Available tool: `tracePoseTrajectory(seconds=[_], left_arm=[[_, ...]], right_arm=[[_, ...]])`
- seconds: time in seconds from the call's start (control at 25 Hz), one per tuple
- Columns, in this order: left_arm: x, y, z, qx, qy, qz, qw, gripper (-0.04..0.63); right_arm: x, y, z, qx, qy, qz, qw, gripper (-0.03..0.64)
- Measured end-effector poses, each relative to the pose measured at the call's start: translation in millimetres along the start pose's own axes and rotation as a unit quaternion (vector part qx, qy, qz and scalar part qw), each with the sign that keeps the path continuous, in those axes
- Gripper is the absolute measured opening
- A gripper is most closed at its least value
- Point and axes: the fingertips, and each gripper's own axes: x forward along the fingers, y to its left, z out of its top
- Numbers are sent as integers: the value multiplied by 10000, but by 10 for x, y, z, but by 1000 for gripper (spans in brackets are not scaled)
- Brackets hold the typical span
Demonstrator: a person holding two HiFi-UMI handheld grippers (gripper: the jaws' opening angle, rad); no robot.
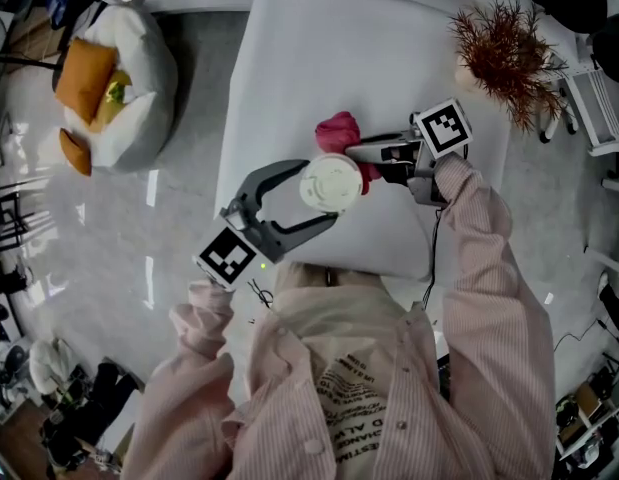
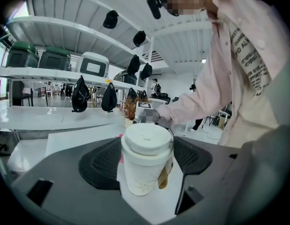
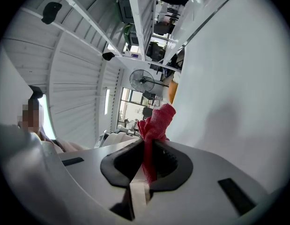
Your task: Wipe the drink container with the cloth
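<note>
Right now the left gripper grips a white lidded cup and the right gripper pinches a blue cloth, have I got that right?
Not quite. The cloth is red, not blue, as the right gripper view shows. The rest stands: the left gripper grips the white lidded cup, and the right gripper pinches the cloth.

Open counter (image 1: 319,48) stretched beyond the cup (image 1: 330,182); a dried plant (image 1: 504,53) blocked the far right corner.
</note>
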Motion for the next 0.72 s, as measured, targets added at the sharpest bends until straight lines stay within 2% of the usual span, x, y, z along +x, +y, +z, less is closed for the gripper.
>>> tracePoseTrajectory(seconds=[0.48, 0.72], left_arm=[[24, 10, -8, -73, -14, 27, 10000, 348], [16, 3, -6, -129, -34, 49, 9999, 348]], right_arm=[[83, -334, -77, 270, 307, -289, 9987, 37], [119, -477, -124, 300, 386, -607, 9970, 37]])
